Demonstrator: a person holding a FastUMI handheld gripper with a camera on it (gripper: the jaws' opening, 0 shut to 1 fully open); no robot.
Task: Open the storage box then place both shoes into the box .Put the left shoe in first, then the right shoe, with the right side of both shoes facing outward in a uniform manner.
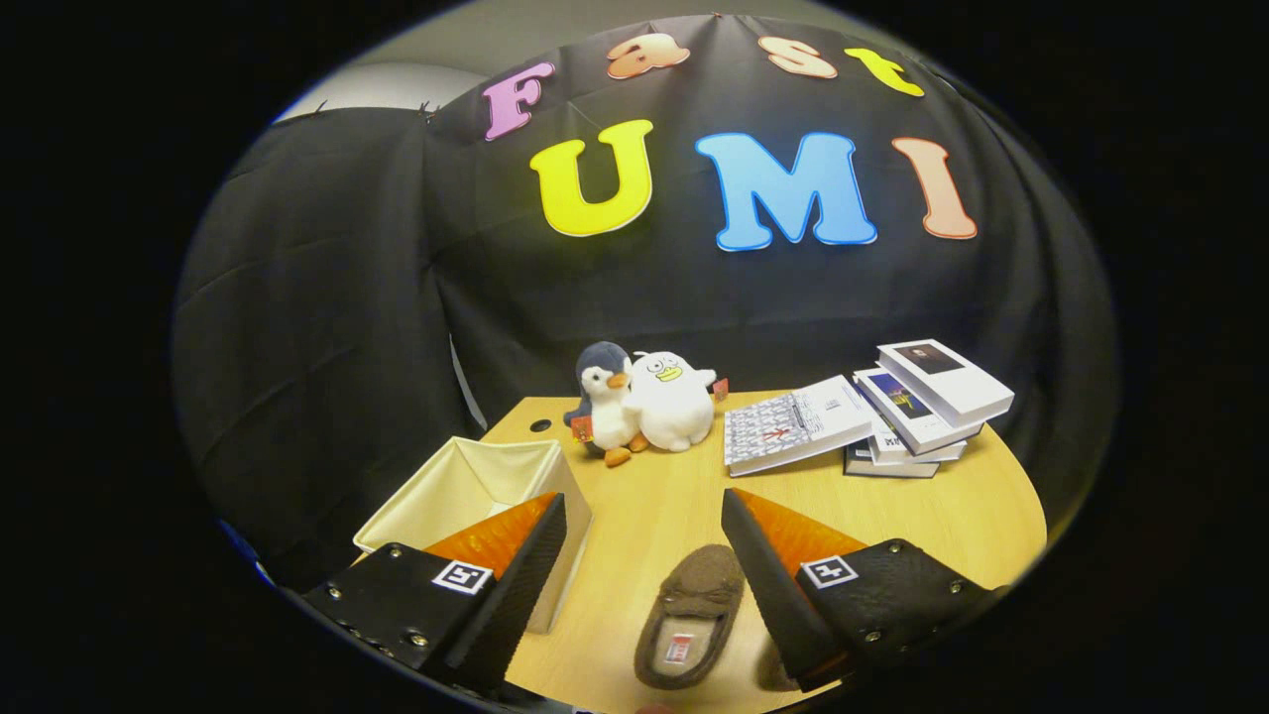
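A brown fuzzy slipper (691,615) lies on the wooden table (942,516), toe pointing away, between my two fingers and nearer the right one. A second brown shape (775,666) peeks out beside the right finger, mostly hidden by it. The cream fabric storage box (474,486) stands open-topped at the table's left, partly behind my left finger (511,575). My gripper (644,521) is open above the table, with nothing held between its fingers.
Two plush toys, a penguin (605,402) and a white duck (672,399), stand at the table's back. A stack of books (917,407) and a patterned book (793,426) lie at the back right. The table's curved edge runs along the right.
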